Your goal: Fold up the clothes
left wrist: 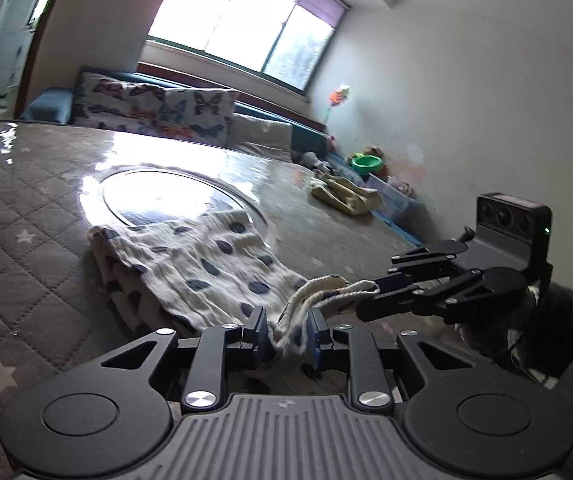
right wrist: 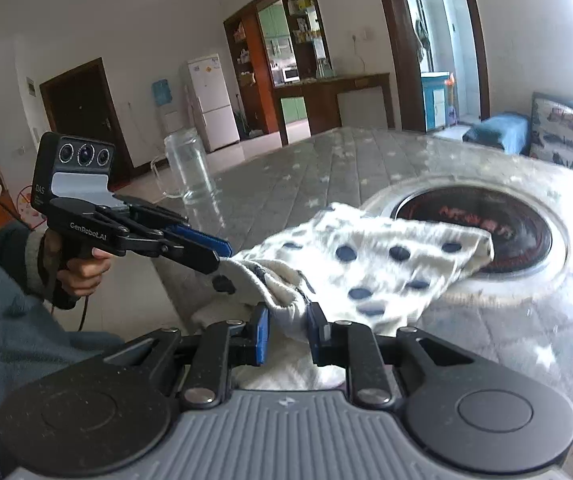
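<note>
A white garment with dark blue dots (left wrist: 206, 268) lies folded on the star-patterned table cover, its far end over a round inset plate. It also shows in the right wrist view (right wrist: 378, 264). My left gripper (left wrist: 287, 330) is shut on the garment's near ribbed edge. My right gripper (right wrist: 288, 330) is shut on the same near edge, a little to the right. In the left wrist view the right gripper (left wrist: 370, 294) pinches the ribbed hem from the right. In the right wrist view the left gripper (right wrist: 222, 256) pinches the cloth from the left.
The round inset plate (left wrist: 158, 196) sits mid-table. A yellowish cloth (left wrist: 346, 196) lies at the far right of the table. A clear glass jug (right wrist: 188, 168) stands near the table's far left edge. A bench with butterfly cushions (left wrist: 154, 108) lies beyond.
</note>
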A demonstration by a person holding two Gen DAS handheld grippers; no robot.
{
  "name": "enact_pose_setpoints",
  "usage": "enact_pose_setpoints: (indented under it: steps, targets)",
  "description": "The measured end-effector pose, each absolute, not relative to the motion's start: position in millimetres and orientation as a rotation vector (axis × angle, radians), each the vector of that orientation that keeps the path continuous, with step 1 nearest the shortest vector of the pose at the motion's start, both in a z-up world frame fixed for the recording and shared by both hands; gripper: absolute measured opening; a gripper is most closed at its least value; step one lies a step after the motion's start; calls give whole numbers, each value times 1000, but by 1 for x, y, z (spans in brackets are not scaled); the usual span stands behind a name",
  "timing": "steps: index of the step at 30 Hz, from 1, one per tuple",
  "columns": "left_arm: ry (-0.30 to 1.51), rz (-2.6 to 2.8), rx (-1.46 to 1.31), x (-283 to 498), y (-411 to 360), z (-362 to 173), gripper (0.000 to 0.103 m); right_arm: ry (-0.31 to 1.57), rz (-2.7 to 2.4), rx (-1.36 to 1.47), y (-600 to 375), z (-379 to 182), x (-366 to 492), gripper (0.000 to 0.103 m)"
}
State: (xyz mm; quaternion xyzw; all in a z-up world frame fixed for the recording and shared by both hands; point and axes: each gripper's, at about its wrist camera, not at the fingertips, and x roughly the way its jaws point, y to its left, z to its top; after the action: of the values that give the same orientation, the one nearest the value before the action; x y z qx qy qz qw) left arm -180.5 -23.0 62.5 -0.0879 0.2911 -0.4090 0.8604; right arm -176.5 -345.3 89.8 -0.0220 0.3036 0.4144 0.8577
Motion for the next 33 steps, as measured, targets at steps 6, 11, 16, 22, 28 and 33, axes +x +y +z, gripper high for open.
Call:
enact_pose_setpoints:
  steps: [6, 11, 16, 22, 28, 33]
  targets:
    - [621, -907, -150, -187, -19, 56, 23, 704, 884, -73, -349, 82, -195, 39]
    - [601, -911, -124, -194, -13, 60, 26, 717, 870, -100, -350, 88, -205, 39]
    - [607, -877, -154, -191, -12, 62, 29, 705, 792, -8, -351, 93, -192, 39]
    - [647, -835, -206, -184, -12, 62, 38, 780, 746, 28, -344, 74, -176, 38]
    - [711, -815, -210, -176, -21, 55, 39, 783, 745, 35, -340, 70, -176, 25]
    - [737, -795, -228, -171, -23, 53, 31, 765, 736, 46, -341, 73, -178, 13]
